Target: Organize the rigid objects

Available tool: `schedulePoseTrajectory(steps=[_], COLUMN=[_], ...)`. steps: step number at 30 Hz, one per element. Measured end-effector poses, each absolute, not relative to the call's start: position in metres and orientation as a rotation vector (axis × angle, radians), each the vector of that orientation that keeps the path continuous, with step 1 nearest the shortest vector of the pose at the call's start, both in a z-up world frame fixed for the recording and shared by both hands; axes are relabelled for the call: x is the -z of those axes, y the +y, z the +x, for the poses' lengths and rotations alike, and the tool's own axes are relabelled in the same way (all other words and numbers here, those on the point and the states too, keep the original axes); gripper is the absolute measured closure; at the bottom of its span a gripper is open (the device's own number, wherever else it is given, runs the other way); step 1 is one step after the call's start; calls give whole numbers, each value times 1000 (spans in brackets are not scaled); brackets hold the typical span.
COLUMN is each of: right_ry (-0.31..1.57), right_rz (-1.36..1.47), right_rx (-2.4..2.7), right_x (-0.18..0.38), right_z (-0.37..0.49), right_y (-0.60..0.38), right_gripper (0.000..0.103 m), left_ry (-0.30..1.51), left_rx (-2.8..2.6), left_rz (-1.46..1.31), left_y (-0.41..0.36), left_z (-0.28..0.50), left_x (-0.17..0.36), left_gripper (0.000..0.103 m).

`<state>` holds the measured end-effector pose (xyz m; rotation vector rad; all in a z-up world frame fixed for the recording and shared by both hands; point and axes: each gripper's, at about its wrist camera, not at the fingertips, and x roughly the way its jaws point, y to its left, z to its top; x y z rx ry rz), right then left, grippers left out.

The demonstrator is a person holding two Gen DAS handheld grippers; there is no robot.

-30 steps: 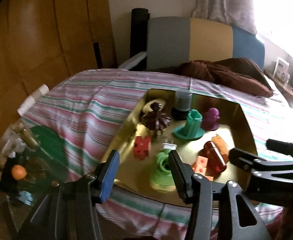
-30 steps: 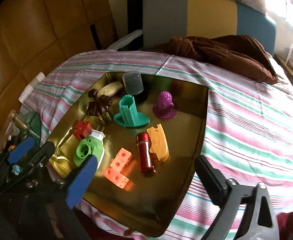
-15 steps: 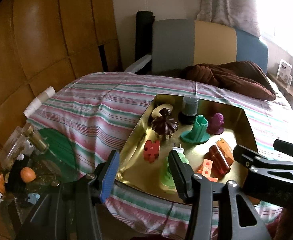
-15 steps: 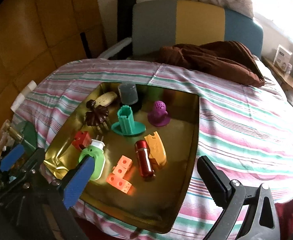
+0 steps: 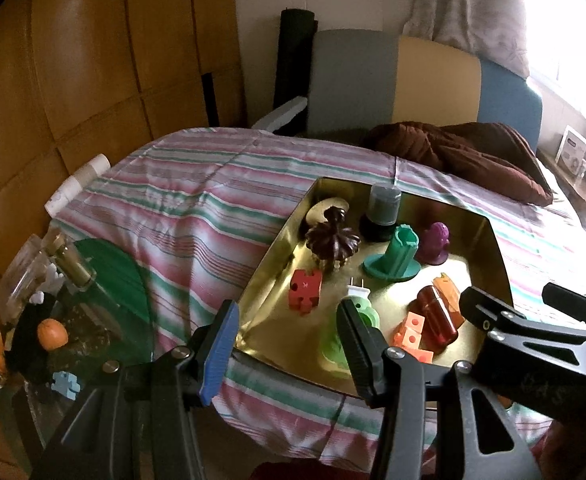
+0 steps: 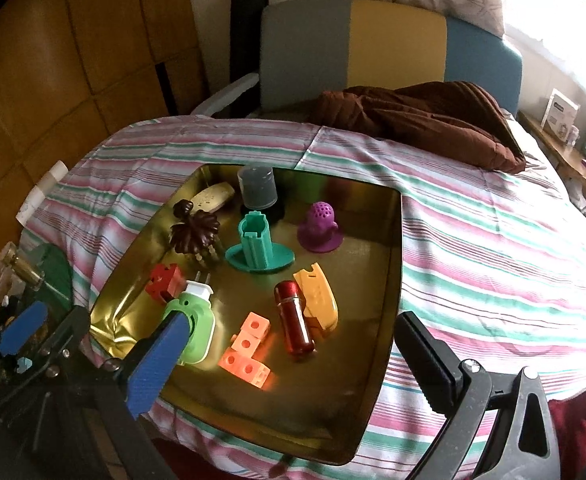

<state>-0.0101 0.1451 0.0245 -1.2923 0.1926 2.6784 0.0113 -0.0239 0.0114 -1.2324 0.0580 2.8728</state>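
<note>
A gold tray [image 6: 389, 280] [image 5: 497, 248] lies on the striped cloth and holds several small rigid objects: a light green plug-in gadget [image 6: 197, 320] [image 5: 367, 312], a red puzzle block [image 6: 165, 278] [image 5: 305, 290], salmon cubes [image 6: 249, 346] [image 5: 411, 334], a dark red cylinder [image 6: 295, 324] [image 5: 437, 314], an orange-yellow piece [image 6: 319, 294], a teal stand [image 6: 257, 244] [image 5: 399, 254], a purple knob [image 6: 321, 224] [image 5: 435, 240], a grey cup [image 6: 257, 186] [image 5: 385, 202] and a brown spiky piece [image 6: 195, 230] [image 5: 333, 240]. My left gripper [image 5: 289, 344] is open and empty over the tray's near left corner. My right gripper [image 6: 289, 364] is open and empty above the tray's near edge.
A brown cushion [image 6: 421, 120] lies at the back of the striped cloth [image 5: 197, 216], in front of a grey, yellow and blue chair back [image 6: 373, 36]. To the left stands a low glass table [image 5: 105, 276] with a bottle, an orange ball [image 5: 53, 332] and clutter.
Both grippers have drawn back and up from the tray, so more of the bed and room shows. The objects in the tray have not moved. Both stay open.
</note>
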Motion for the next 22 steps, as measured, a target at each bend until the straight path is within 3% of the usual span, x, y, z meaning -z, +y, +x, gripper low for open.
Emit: schedulePoseTrajectory(steps=[22], right_ry=[216], right_rz=[-1293], right_rx=[-2657], right_x=[-22], right_z=[-12], right_y=[152], right_gripper=[0], left_ry=[40], left_rx=[-2882], left_rz=[-1226], left_y=[-24], left_z=[11], left_x=[-10], left_gripper=[52])
